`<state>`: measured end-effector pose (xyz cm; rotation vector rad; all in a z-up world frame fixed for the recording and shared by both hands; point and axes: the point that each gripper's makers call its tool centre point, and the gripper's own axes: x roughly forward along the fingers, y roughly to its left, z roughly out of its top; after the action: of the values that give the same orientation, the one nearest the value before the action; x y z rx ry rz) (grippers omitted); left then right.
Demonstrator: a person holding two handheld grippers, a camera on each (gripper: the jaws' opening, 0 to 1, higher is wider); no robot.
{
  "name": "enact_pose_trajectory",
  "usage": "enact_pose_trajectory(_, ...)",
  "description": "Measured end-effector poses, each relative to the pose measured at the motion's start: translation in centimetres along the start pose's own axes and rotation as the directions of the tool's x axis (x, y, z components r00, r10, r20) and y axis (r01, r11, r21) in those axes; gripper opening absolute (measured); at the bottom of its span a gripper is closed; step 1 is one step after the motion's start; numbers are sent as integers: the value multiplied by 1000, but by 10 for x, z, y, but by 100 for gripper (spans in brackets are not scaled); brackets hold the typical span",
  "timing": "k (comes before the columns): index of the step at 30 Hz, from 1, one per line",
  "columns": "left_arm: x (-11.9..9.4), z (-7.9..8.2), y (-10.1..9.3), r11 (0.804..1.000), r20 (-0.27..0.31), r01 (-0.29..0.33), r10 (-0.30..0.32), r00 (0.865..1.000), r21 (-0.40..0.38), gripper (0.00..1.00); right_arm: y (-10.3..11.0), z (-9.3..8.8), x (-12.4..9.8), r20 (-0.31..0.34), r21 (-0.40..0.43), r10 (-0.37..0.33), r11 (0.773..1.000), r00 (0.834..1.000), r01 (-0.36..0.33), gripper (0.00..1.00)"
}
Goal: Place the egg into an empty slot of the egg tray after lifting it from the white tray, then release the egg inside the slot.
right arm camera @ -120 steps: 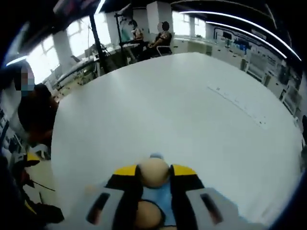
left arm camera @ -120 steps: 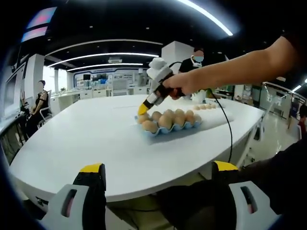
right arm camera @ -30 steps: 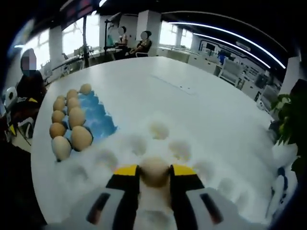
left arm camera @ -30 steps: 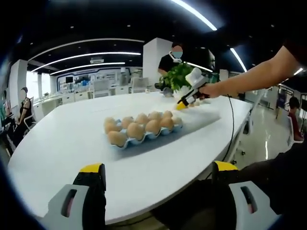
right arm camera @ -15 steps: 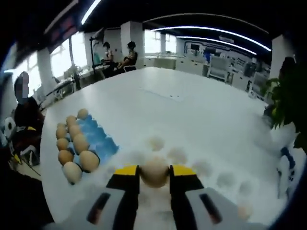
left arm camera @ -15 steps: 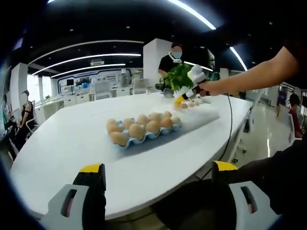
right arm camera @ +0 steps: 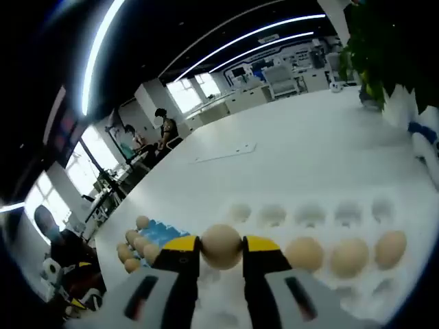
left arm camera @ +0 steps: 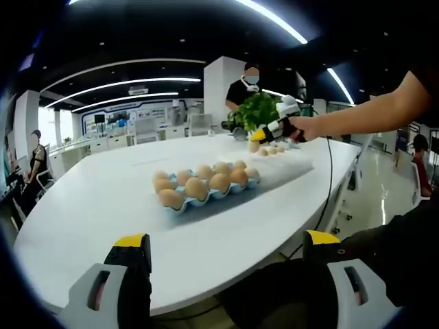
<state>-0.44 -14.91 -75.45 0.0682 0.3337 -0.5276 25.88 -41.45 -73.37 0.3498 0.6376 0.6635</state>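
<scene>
My right gripper (right arm camera: pixel 221 250) is shut on a tan egg (right arm camera: pixel 221 245) and holds it up above the white tray (right arm camera: pixel 322 233), where three more eggs (right arm camera: pixel 348 256) lie in a row. The blue egg tray (right arm camera: pixel 159 230) with several eggs sits further off at the lower left. In the left gripper view, the right gripper (left arm camera: pixel 255 137) hangs over the white tray (left arm camera: pixel 288 162) with the egg (left arm camera: pixel 254 146) at its tip, right of the blue egg tray (left arm camera: pixel 206 195). My left gripper (left arm camera: pixel 223 243) stands open over the near table edge, nothing between its fingers.
A big white oval table (left arm camera: pixel 96 205) carries both trays. A potted plant (left arm camera: pixel 257 110) stands behind the white tray. A black cable (left arm camera: pixel 329 185) hangs from the right gripper over the table edge. People sit at far desks (right arm camera: pixel 164 130), and a person stands behind the plant.
The right gripper has risen off the white tray with the egg and tilted upward. The left gripper has stayed put.
</scene>
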Motion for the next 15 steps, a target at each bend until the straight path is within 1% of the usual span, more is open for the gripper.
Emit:
enact_pose_trajectory(2,-1,0,2,1000,5,-6,6,1000,-11,93,8,-1,4,8,19,14,1000,1000,-15,24)
enact_pose_trajectory(5,0,-6,3,1000,-18,-11,11,1000,-9,93,25,0,13,37,67,50,996,998,-53,24)
enact_pose_trajectory(6,1,-7,3,1000,-20,-12,12,1000,1,93,34,1,18,52,85,72,993,996,-77,24)
enact_pose_trajectory(7,1,-6,3,1000,-19,-12,12,1000,3,93,43,-2,23,53,99,101,989,993,-106,24)
enact_pose_trajectory(9,1,-5,4,1000,-11,-17,17,1000,-4,93,52,-4,31,72,123,114,985,991,-122,24)
enact_pose_trajectory(12,2,-4,5,999,-3,-25,25,1000,-21,93,72,-13,51,67,182,160,969,985,-170,24)
enact_pose_trajectory(14,2,-3,2,1000,-4,-20,20,1000,-16,93,81,-17,59,64,174,172,968,983,-181,24)
enact_pose_trajectory(15,2,-3,0,1000,-9,-15,15,1000,-6,93,90,-20,66,56,177,183,966,981,-190,24)
